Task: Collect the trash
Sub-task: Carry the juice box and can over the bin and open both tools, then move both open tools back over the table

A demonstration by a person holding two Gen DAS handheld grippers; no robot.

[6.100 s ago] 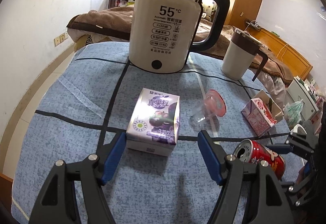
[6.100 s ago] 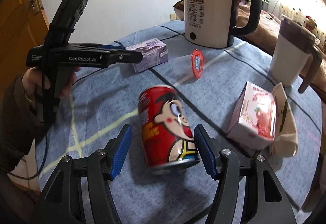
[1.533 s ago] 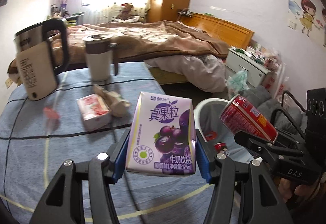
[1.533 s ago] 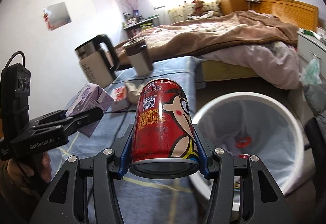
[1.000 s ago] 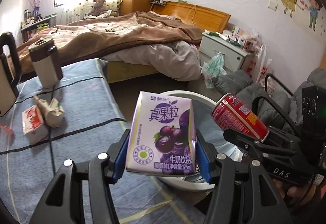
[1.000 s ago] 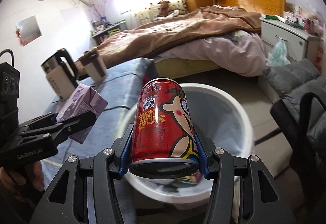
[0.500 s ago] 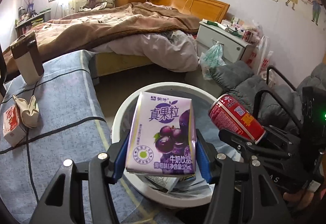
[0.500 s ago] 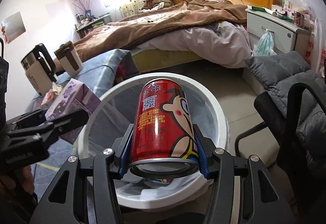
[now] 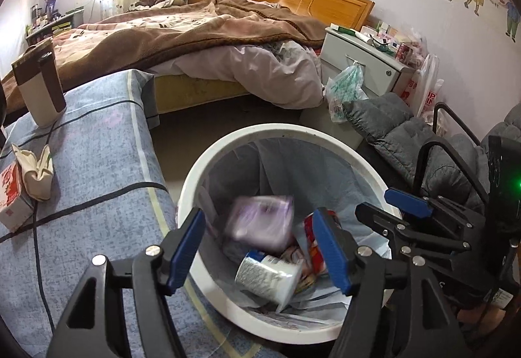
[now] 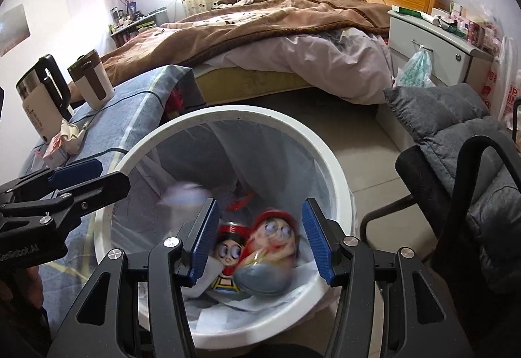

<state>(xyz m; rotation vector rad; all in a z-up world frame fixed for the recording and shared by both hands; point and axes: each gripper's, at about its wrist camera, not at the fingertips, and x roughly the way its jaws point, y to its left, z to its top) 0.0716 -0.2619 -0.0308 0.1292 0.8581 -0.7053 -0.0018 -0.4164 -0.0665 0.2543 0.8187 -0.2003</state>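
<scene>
Left gripper [image 9: 260, 244] jaws have just been opening and stand apart, nothing pressed between the blue pads; the purple milk carton [image 9: 260, 223] shows as a motion-blurred shape beyond them, clear of both pads, inside the mouth of the white trash bin [image 9: 228, 149]. Right gripper [image 10: 257, 237] also parted, pads not touching anything; the red cartoon can [image 10: 268, 255] is blurred below and past the fingertips, down in the same bin [image 10: 329, 162], next to a second red cartoon can [image 10: 229, 255] lying on the liner. Seen from the left wrist, a white cup [image 9: 268, 276] lies on its side in the bin with some red wrappers beside it, all on a pale blue bin bag [image 9: 312, 175]. Each gripper shows in the other's view: the right one at the bin's right rim [image 9: 410, 211], the left one at the bin's left rim [image 10: 75, 182]. Bin stands on the floor just beside the blue-clothed table [image 9: 97, 169]. On the table, well back from the bin: a red-and-white carton [image 9: 11, 195] with a crumpled cream bag [image 9: 35, 172] touching it, a white-and-brown mug [image 9: 40, 88], and a kettle [image 10: 40, 101] at the far end. Grey padded chair [image 10: 456, 143] right of the bin; unmade bed [image 10: 293, 32] and white nightstand [image 10: 433, 42] behind.
</scene>
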